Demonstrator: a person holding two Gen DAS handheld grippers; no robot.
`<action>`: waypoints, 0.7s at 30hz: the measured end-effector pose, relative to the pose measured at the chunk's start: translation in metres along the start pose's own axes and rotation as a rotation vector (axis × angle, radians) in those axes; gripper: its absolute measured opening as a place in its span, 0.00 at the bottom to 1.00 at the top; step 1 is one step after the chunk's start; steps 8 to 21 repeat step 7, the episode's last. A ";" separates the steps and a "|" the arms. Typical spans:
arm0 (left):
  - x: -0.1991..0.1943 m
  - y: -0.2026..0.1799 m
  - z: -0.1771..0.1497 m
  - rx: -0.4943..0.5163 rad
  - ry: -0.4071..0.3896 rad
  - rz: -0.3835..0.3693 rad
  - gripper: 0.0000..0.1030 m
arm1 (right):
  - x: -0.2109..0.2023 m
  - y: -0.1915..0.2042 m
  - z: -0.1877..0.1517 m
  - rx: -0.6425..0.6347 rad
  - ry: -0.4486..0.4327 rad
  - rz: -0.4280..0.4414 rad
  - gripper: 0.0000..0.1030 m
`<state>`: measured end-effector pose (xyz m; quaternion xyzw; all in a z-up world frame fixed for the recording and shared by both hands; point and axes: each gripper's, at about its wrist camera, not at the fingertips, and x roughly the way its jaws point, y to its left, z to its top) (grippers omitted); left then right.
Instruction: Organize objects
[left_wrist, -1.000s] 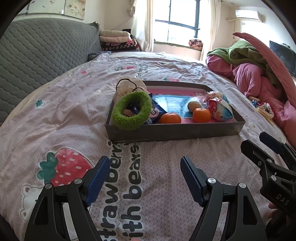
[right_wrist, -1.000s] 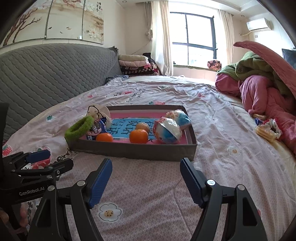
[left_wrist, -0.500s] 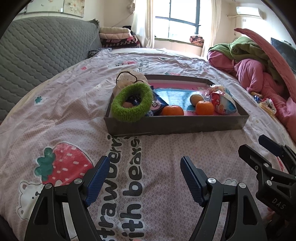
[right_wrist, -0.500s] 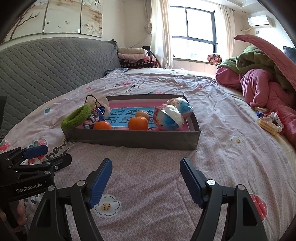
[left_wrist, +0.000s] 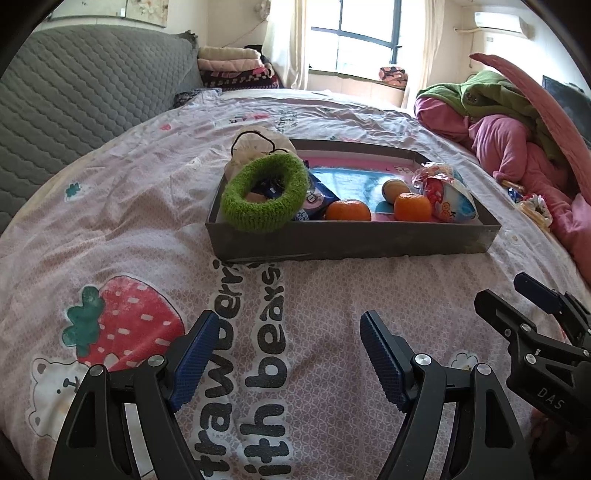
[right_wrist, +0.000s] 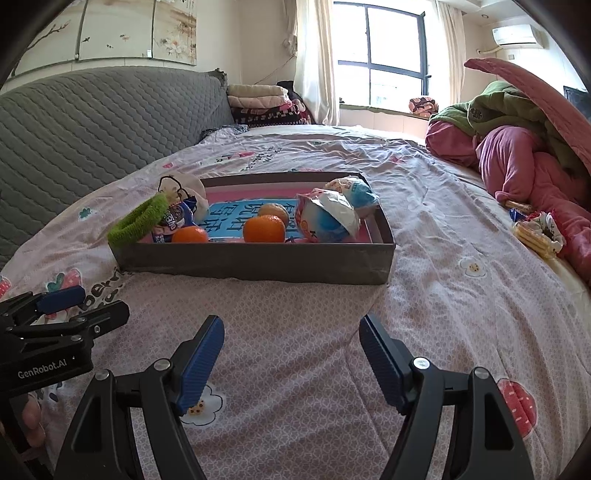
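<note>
Two grippers hang over the bedspread, both with jaws spread wide and nothing between them: the left gripper sits above the printed lettering and strawberry, the right gripper above plain patterned cloth with a small flower print by its left finger. In the left wrist view the right gripper shows at about four o'clock, and in the right wrist view the left gripper appears at about nine o'clock. Ahead of both, at roughly twelve o'clock, a shallow grey tray rests on the bedspread, well apart from either set of fingers. Inside it, toward ten o'clock, a fuzzy green ring leans against the left wall with a blue snack packet behind it and a pale soft toy at the far left corner, which seems to rest partly on the rim, though the angle leaves that unclear. Near the tray's front wall lie two oranges, with a third, paler fruit just behind the right-hand one. Toward the right end sit two wrapped egg-shaped packets, touching each other. At about two o'clock, a heap of pink and green bedding lies on the bed's far side, and a small snack wrapper lies near it.
</note>
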<state>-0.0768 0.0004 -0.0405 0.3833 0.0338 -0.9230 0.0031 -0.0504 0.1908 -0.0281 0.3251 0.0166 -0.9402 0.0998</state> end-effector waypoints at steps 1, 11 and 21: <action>0.001 0.000 0.000 0.001 0.001 -0.003 0.77 | 0.000 0.000 0.000 0.001 0.002 0.000 0.73; 0.001 -0.001 -0.001 0.006 0.000 0.003 0.77 | 0.002 -0.001 -0.001 0.002 0.011 -0.006 0.73; 0.001 -0.001 -0.001 0.006 0.000 0.003 0.77 | 0.002 -0.001 -0.001 0.002 0.011 -0.006 0.73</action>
